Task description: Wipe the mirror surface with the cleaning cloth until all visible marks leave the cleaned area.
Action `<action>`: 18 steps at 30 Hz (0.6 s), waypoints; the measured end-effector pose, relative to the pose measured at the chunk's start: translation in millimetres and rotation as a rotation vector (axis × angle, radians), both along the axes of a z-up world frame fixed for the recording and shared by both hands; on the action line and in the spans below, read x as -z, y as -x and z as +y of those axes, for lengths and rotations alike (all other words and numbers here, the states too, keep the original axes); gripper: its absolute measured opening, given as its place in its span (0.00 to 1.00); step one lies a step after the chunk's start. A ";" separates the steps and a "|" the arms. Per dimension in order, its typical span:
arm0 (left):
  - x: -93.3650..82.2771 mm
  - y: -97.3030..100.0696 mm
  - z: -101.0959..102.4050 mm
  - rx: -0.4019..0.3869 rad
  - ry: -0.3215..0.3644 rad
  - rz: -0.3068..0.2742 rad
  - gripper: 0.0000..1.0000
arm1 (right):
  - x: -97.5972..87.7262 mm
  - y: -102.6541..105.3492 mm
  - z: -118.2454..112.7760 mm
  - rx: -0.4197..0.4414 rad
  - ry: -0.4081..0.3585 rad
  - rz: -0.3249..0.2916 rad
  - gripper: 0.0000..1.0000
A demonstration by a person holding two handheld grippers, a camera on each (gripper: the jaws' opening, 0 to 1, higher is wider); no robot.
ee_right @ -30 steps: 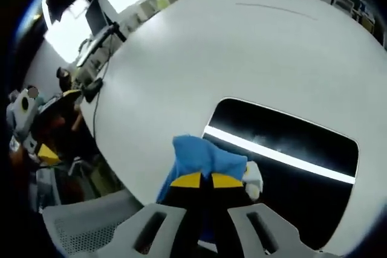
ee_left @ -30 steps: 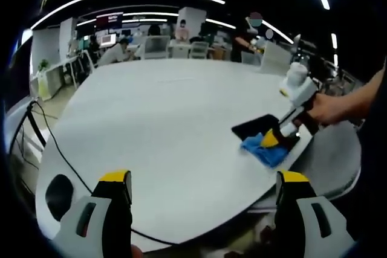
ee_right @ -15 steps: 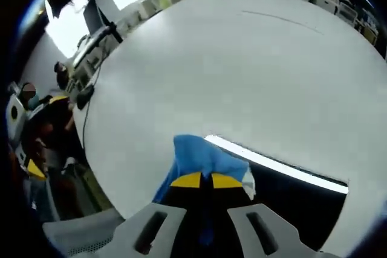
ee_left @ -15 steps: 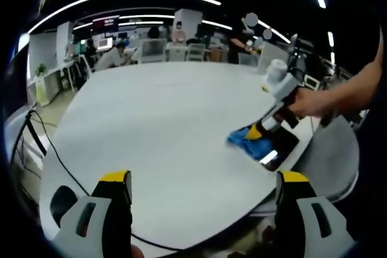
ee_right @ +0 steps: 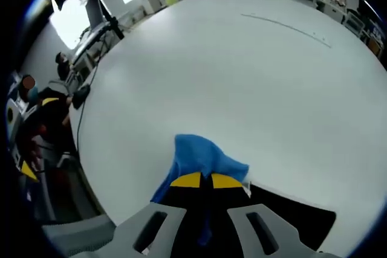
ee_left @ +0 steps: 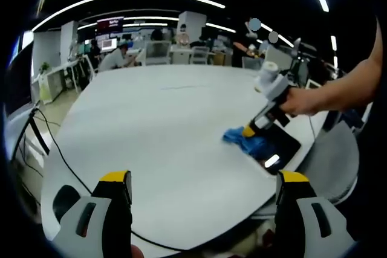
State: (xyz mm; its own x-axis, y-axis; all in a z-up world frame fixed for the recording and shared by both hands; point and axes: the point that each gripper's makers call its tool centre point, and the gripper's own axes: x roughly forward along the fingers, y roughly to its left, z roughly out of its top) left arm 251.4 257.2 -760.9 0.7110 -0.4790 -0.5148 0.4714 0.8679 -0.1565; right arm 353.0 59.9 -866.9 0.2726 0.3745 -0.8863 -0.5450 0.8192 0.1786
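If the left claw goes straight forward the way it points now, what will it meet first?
Probably nothing close. The left claw is open and points over the bare white table. The blue cloth and mirror lie off to its right, though depth is uncertain.

Mirror point(ee_right: 290, 225) mostly cut off at the bottom of the right gripper view, near end hidden under the blue cloth point(ee_right: 202, 160) and jaws. Marks on its dark glass too small to tell. In the left gripper view the cloth point(ee_left: 245, 143) covers the mirror's point(ee_left: 281, 146) far end.
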 end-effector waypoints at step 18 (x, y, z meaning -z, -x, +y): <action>4.9 0.3 -1.4 0.010 -0.031 0.006 1.00 | 0.3 -1.5 -8.8 -0.041 -0.002 0.005 0.00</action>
State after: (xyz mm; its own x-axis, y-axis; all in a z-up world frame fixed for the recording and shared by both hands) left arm 251.1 255.8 -765.7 0.7027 -0.4701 -0.5341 0.4795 0.8675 -0.1326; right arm 354.5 51.2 -867.2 0.2521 0.3867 -0.8871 -0.5775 0.7957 0.1828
